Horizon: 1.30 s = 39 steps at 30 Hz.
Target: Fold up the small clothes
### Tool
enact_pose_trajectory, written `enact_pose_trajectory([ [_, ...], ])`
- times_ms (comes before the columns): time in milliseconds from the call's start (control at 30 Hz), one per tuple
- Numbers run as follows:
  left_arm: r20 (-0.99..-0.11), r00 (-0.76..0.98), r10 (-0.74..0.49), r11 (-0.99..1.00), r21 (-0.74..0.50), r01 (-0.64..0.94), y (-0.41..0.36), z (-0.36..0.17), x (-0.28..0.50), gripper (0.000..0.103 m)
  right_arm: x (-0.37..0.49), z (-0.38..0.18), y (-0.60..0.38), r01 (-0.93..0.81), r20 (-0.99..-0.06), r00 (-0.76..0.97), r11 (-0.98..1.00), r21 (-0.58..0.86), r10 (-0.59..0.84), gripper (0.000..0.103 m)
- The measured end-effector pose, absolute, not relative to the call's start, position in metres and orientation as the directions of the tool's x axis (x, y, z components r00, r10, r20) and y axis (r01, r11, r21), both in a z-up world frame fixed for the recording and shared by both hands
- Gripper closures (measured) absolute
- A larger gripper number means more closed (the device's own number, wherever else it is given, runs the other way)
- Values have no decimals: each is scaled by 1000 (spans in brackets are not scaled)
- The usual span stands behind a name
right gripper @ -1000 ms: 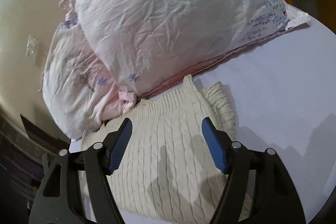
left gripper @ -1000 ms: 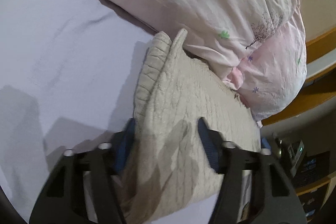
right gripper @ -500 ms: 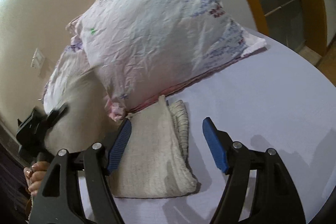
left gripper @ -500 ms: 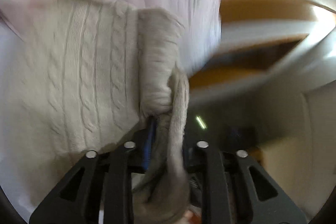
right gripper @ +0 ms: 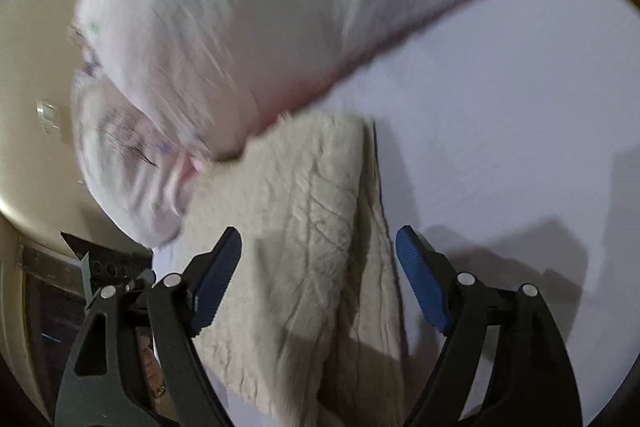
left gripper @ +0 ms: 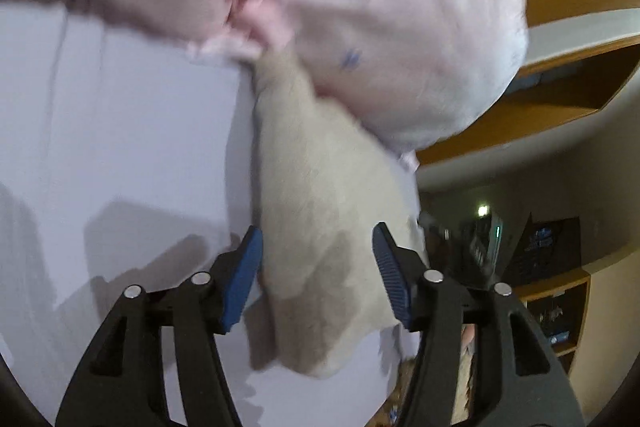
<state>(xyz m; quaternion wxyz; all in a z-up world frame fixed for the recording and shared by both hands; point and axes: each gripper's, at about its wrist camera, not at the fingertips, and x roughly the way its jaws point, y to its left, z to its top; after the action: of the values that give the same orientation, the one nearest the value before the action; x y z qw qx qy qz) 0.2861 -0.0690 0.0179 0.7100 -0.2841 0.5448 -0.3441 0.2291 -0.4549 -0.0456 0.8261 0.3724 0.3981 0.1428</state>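
A folded cream cable-knit sweater (left gripper: pixel 320 211) lies on the pale lilac bed sheet (left gripper: pixel 120 131), its far end against the pink pillows. My left gripper (left gripper: pixel 318 275) is open, its blue pads either side of the sweater's near part, holding nothing. In the right wrist view the sweater (right gripper: pixel 304 235) lies folded with one layer over another. My right gripper (right gripper: pixel 320 279) is open just above it, pads apart on both sides. Both views are blurred by motion.
Two pink floral pillows (left gripper: pixel 360 7) lie stacked behind the sweater, also in the right wrist view (right gripper: pixel 224 27). Wooden shelves (left gripper: pixel 560 99) and dark shelving with small items stand beyond the bed edge at right. The bed sheet (right gripper: pixel 500 107) extends to the right.
My left gripper was shut on a sweater edge half a second ago; it has let go and opened. My right gripper has come back down close over the sweater.
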Motion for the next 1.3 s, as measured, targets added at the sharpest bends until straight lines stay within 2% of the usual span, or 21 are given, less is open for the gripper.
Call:
enact_pose_trajectory([
  [100,-582,143,-800,600,-775,199,-87,8,289,36,235,-49,-444,41,-550,628,682,730,550,23],
  [133,-580,134,-804,595,-777,206,-95,5,290,33,236,-49,-442,36,-547,627,681,731,555,27],
  [167,-581,131,-803,595,-776,208,-100,2,287,29,235,-50,-440,32,-547,632,686,727,549,34],
  [200,-589,134,-797,604,-769,211,-108,1,286,28,234,-53,-437,29,-543,625,679,734,560,53],
  [233,-595,141,-791,611,-762,215,-118,-1,283,28,233,-58,-435,25,-520,622,649,761,585,59],
  [300,-584,149,-798,603,-771,207,-105,-7,273,34,227,-58,-432,21,-485,644,621,784,591,65],
  [367,-553,157,-818,575,-791,209,-93,-8,270,55,222,-51,-422,6,-469,657,619,786,590,67],
  [533,-538,218,-814,581,-744,331,-26,29,242,59,220,-22,-357,-185,-422,576,615,767,700,70],
  [667,-669,431,-606,794,-535,287,37,45,235,50,233,-10,-293,-228,-552,598,784,577,580,63],
  [733,-696,523,-491,869,-430,244,60,54,221,48,233,-11,-289,-220,-537,605,771,597,588,46],
  [767,-690,559,-460,886,-396,241,64,61,210,37,235,-13,-287,-227,-517,593,744,628,617,44],
  [800,-686,579,-442,896,-376,238,66,66,202,23,237,-16,-283,-227,-518,580,736,638,628,49],
  [833,-679,600,-422,905,-354,236,67,70,191,18,241,-21,-277,-223,-532,564,737,638,631,76],
  [933,-685,651,-326,945,-244,216,51,72,162,6,249,-19,-271,-187,-535,626,776,602,567,93],
  [1000,-700,673,-239,971,-158,181,32,67,152,1,255,-11,-280,-111,-543,706,827,550,456,93],
  [1067,-718,679,-149,987,-63,150,25,59,135,1,259,-6,-276,-48,-585,722,870,491,370,88],
  [1100,-730,672,-122,989,-29,147,22,55,128,1,250,0,-272,-19,-602,735,897,443,313,76],
  [1133,-737,666,-114,988,-17,151,23,52,122,1,238,6,-268,8,-609,752,919,394,254,53],
  [1167,-749,651,-125,986,-19,168,20,46,114,1,221,13,-263,30,-605,773,941,336,191,36],
  [1200,-755,641,-137,984,-28,177,21,42,110,1,190,19,-263,47,-578,805,957,285,132,2],
  [1300,-797,589,-136,983,-35,180,20,27,103,1,119,19,-260,34,-503,859,971,235,92,2],
])
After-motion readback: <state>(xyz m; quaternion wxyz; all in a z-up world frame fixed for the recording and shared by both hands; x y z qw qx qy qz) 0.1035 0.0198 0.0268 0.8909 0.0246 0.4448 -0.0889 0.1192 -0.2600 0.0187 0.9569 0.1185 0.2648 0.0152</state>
